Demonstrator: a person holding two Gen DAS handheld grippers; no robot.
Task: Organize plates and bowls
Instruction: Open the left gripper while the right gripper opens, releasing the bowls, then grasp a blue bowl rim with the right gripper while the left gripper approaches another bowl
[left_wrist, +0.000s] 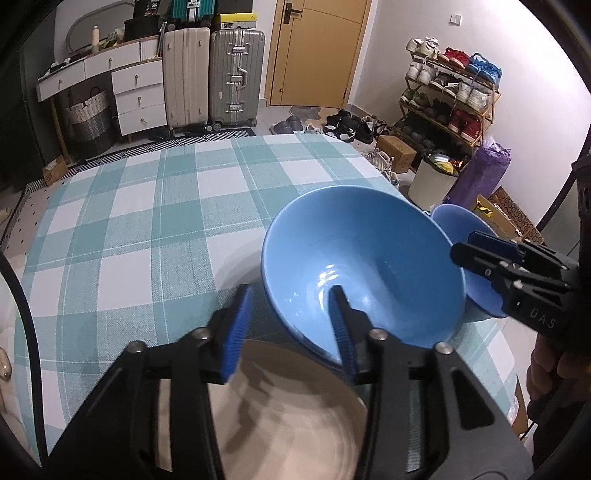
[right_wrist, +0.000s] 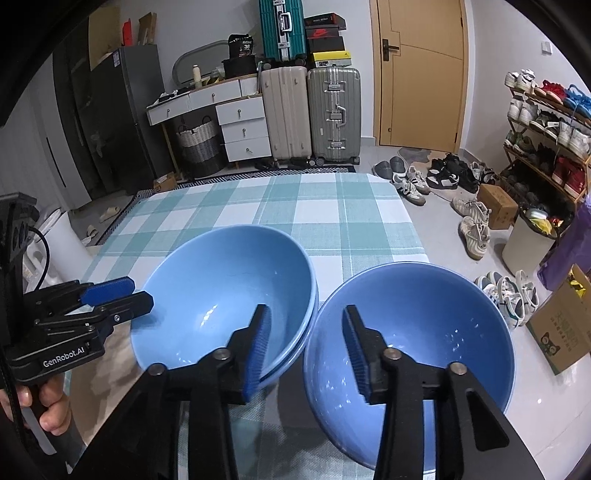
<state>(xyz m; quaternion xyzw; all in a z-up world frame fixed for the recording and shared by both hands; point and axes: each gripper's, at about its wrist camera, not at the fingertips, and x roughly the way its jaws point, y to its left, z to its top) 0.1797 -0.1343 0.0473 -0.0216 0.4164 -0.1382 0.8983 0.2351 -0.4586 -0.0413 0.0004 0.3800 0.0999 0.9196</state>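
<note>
Your left tool (left_wrist: 291, 325) hangs over the near edge of the counter (left_wrist: 147, 206) with its jaws parted and nothing pinched. Its right pad sits inside the stacked blue bowls (left_wrist: 364, 266) and its left pad outside, so the near rim lies in the gap without either pad pressing on it. From this tool, the stack lies at about 1 o'clock. Directly below the tool, at 6 o'clock, a pale beige plate (left_wrist: 288, 413) shows blurred between the arms.

Your right tool (right_wrist: 306, 343) is released too. Its left pad reaches over the near rim of the stacked blue bowls (right_wrist: 225, 291), and its right pad over the rim of the single blue bowl (right_wrist: 410, 343). The gap between the two rims falls between the pads; neither rim is gripped. The single bowl stands just beside the stack, at 3 o'clock from it, close to the counter's right edge. Whether the two rims touch cannot be told.

The checked cloth beyond the bowls is bare.
</note>
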